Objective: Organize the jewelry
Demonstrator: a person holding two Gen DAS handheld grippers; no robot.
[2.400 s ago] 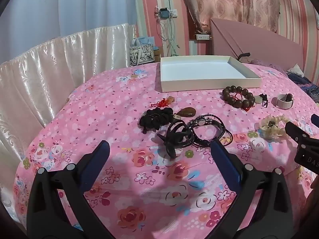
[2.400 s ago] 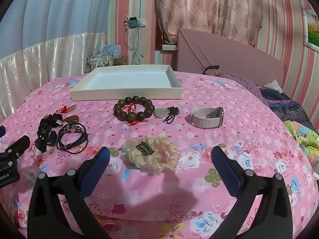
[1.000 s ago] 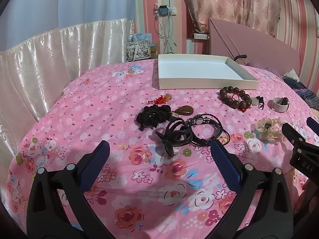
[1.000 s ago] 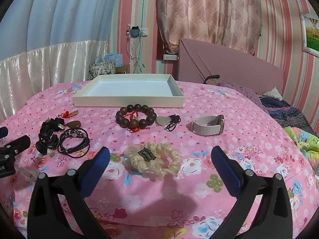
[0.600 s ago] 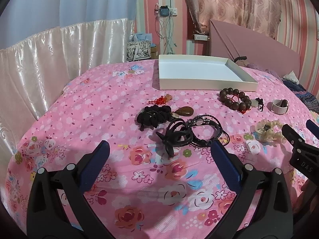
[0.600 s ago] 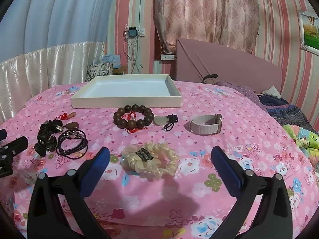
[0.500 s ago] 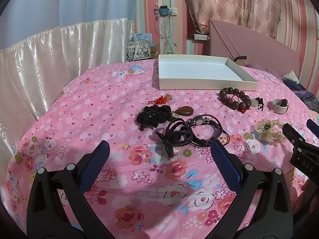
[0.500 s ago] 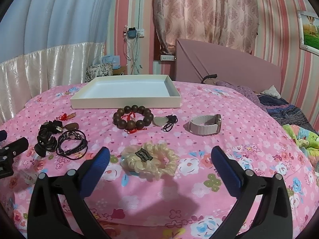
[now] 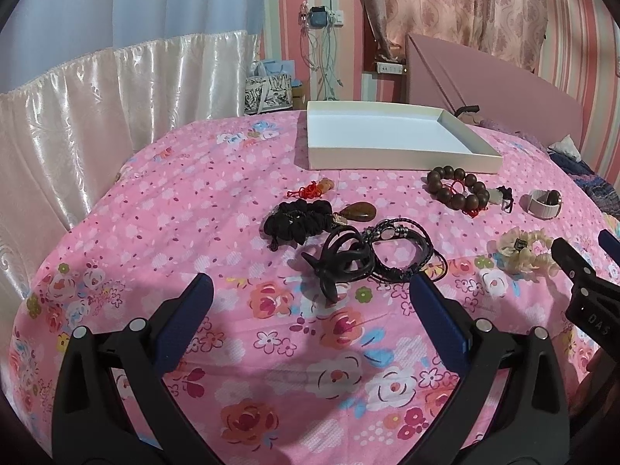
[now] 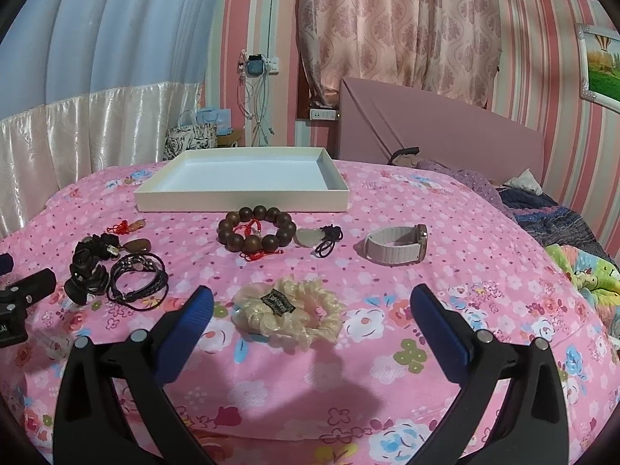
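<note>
Both grippers have lifted and drawn back a little over the last couple of seconds, so the jewelry now sits slightly farther up each frame; nothing on the bed has shifted.

Nearest, the left gripper (image 9: 308,286) hovers above the pink floral bedspread (image 9: 162,232), jaws wide and empty, pointing at the dark cluster in the frame's centre. The right gripper (image 10: 310,302) hovers likewise, jaws wide apart, holding nothing, with the cream scrunchie (image 10: 288,312) lying between its blue fingers (image 10: 186,321) just ahead.

Past the left gripper lie the black claw clip (image 9: 341,261), touching the braided black bracelet (image 9: 403,248), then the black scrunchie (image 9: 298,221) and brown pendant (image 9: 358,211).

Farther, at mid-frame in the right view: the wooden bead bracelet (image 10: 255,228), a pale stone pendant (image 10: 310,237), and the watch (image 10: 397,248) to the right.

Farthest, the white tray (image 10: 240,203) sits empty in the upper centre.
</note>
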